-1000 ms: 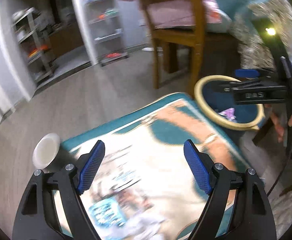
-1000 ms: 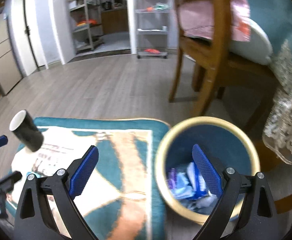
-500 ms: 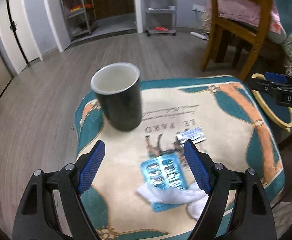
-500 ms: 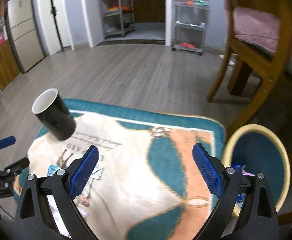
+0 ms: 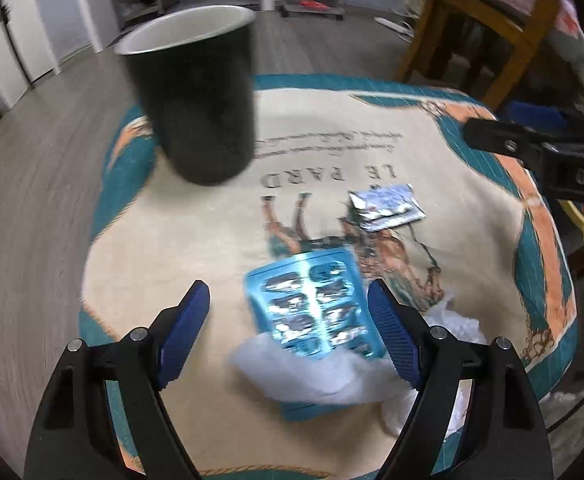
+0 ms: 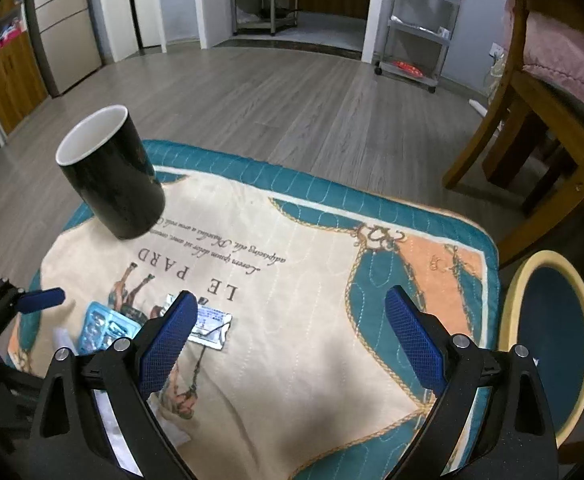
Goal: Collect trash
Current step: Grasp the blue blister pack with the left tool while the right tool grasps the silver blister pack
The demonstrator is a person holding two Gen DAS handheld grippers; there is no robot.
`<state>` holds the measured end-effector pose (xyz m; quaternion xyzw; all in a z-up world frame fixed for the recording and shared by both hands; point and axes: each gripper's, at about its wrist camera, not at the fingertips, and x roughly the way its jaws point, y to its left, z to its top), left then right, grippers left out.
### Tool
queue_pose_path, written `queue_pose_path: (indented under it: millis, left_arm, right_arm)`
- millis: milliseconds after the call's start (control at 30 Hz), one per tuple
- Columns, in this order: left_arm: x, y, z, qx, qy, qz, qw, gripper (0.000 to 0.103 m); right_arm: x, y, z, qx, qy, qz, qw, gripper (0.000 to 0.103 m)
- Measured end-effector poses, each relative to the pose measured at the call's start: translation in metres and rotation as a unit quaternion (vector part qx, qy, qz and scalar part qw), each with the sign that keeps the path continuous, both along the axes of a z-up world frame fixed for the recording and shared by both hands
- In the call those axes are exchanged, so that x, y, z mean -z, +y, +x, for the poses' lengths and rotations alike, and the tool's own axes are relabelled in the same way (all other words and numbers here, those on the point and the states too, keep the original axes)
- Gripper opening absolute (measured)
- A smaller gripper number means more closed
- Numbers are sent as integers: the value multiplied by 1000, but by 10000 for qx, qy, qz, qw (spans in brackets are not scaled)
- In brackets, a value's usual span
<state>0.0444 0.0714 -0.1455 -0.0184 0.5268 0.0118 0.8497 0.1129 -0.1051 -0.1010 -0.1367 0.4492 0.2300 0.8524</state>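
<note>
Left gripper (image 5: 287, 322): jaws wide, nothing held, blister pack (image 5: 316, 312) between the pads, not pinched. Right gripper (image 6: 287, 340): jaws wide, empty, above bare cloth (image 6: 292, 240). On cloth, uncollected: blister pack over white tissue (image 5: 324, 376), foil sachet (image 5: 386, 202) just beyond. Mug (image 6: 111, 172) upright at far corner. Bin (image 6: 548, 344) beside cloth, contents not visible. Judged: three pieces left.

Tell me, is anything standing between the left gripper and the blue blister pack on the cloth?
Nothing visible does. The left gripper is open above the blue blister pack, which lies on crumpled white tissue. The black cup stands farther away.
</note>
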Motion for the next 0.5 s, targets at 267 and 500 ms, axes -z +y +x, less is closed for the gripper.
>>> queue_pose_path:
  millis: [267, 500]
  left_arm:
    - [20, -5, 4, 97, 397, 16, 9992, 73]
    - [12, 8, 4, 88, 270, -2, 9996, 59]
  right_arm:
    - [18, 9, 4, -133, 287, -8, 9995, 94]
    - [26, 29, -3, -559, 368, -35, 9978, 94]
